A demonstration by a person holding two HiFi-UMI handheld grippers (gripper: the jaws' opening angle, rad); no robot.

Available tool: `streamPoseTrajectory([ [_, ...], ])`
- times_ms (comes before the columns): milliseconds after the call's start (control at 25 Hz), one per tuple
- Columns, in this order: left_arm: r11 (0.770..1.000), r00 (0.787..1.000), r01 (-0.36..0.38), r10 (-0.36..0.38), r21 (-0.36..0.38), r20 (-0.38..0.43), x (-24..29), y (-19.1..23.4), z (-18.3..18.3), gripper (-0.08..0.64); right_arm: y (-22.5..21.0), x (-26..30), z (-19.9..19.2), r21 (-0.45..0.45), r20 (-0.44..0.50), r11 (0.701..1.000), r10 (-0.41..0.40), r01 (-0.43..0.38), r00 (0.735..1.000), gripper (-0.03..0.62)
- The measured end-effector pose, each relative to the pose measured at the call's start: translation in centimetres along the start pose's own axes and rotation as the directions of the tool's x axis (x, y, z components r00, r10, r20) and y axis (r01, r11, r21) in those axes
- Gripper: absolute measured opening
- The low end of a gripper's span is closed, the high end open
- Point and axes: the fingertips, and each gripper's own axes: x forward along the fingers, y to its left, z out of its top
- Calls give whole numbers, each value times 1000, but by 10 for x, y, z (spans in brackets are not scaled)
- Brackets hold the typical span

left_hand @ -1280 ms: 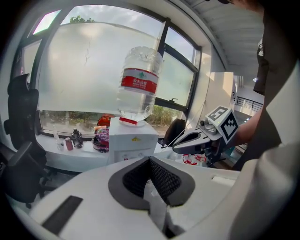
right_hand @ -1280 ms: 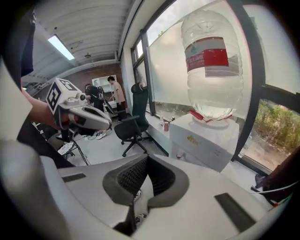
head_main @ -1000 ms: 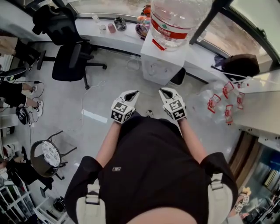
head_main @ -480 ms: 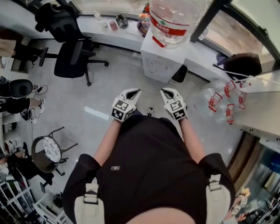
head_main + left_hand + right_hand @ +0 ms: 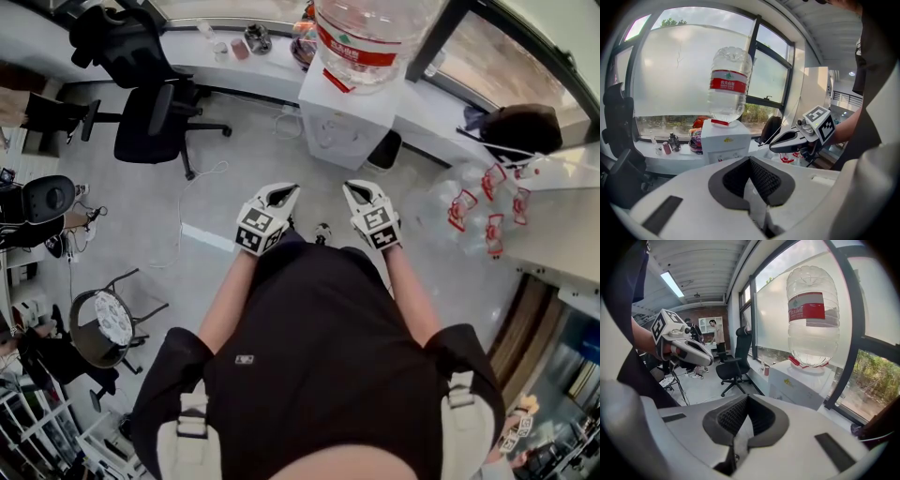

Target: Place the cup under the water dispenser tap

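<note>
The person in a black shirt is standing on the grey floor, holding the left gripper and the right gripper side by side in front of the body. Both are pointing toward the white box-shaped water dispenser, which is carrying a large clear upturned water bottle with a red label.

The left gripper's dark ribbed fingers are pressing together with nothing between them. The right gripper's fingers are likewise meeting, gripping nothing.

What looks like the small pinkish-red cup is standing on the long white table under the window, to the left of the dispenser among a few other small items and well apart from both grippers.

A black office chair is sitting on the floor near that table. Clear empty bottles with red labels are lying in a cluster on the person's right.
</note>
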Motion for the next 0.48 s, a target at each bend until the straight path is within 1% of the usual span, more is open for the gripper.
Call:
streamPoseTrajectory([
  [480,1000,1000,-5,5,-4,-3,-7,2,-6,0,5,3,3,0,3,1000,5,-5,1000,-6],
])
